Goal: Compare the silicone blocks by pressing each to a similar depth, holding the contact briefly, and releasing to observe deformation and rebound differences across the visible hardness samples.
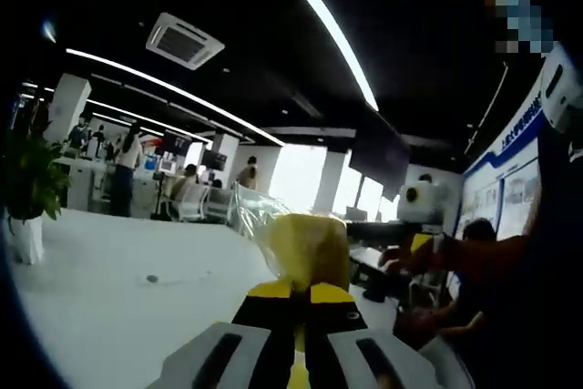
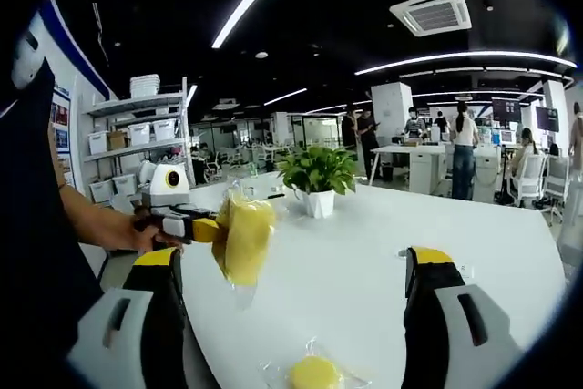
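The left gripper (image 2: 211, 230) hangs above the white table (image 2: 364, 261) with its jaws clenched on a yellow silicone block (image 2: 244, 236), which sits in a clear plastic wrapper; in the left gripper view the same block (image 1: 308, 250) bulges just past the closed yellow tips. The right gripper (image 2: 291, 316) is released, jaws spread wide, and near its camera a second yellow block (image 2: 314, 373) lies bagged on the tabletop. A potted plant (image 2: 317, 178) stands further back.

The risk, as I judge it, is the wrapper: the jaws may be biting film as much as silicone (the plastic looks slick), so the held block could slide out and drop. A pinch through loose film would also blur any depth comparison. The raised block is unsupported too, so pressing it with the open gripper might simply swing it aside.
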Demonstrator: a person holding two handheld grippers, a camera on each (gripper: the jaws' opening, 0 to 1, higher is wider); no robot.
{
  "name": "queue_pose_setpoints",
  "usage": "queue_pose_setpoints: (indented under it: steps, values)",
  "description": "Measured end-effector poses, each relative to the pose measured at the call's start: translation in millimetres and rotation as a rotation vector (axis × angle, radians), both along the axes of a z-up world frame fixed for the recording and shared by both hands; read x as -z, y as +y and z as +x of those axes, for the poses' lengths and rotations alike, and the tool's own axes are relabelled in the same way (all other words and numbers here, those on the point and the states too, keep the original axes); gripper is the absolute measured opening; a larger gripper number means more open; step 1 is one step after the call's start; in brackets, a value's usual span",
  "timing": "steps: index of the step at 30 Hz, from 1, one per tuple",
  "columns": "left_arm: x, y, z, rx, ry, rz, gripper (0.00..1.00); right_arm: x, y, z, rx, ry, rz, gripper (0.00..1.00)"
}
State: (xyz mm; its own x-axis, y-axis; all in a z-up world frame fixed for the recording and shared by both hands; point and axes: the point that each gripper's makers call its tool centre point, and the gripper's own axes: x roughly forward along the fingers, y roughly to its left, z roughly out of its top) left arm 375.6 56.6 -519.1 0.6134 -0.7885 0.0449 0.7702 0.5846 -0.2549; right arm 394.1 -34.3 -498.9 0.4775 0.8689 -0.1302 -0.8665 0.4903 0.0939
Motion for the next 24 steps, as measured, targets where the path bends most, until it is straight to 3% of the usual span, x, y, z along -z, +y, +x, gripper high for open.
queue_pose_setpoints:
  steps: [6,9,17,24]
  values:
    - [-1.9,-8,-5.5,0.015,0.007,-0.025,0.00,7.4,23,-3,-0.058,0.015,0.000,0.96]
    - [-0.5,-11,-8.7,0.017,0.006,-0.025,0.00,7.5,29,-7,-0.078,0.029,0.011,0.83]
    - [1.2,-15,-13.8,0.032,0.010,-0.028,0.00,2.0,42,-12,-0.120,0.067,0.074,0.77]
    - [-0.5,-20,-17.8,0.043,0.013,-0.037,0.00,3.6,51,-16,-0.151,0.098,0.090,0.63]
